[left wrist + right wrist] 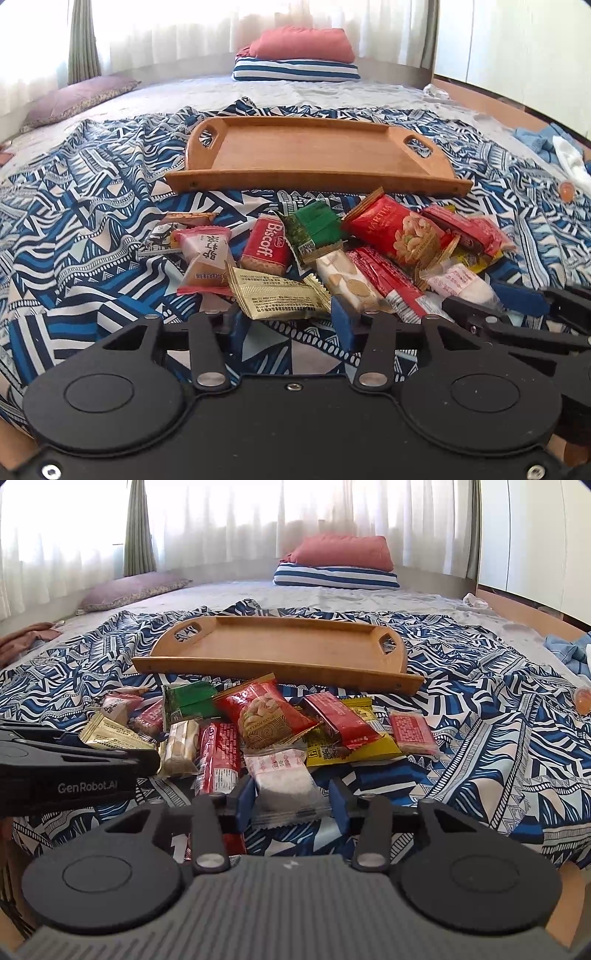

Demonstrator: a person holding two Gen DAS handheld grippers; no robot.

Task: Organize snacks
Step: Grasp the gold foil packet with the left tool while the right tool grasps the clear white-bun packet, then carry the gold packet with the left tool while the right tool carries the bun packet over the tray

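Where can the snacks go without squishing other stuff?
The wooden tray is bare from handle to handle. The blanket right of the snack pile is free too. It is crowded between the tray's front edge and both grippers.

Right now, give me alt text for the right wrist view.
The right hand-held gripper straddles a white snack packet at the near edge of a snack pile on a blue patterned bedspread. An empty wooden tray lies beyond; the left hand-held gripper enters at left.
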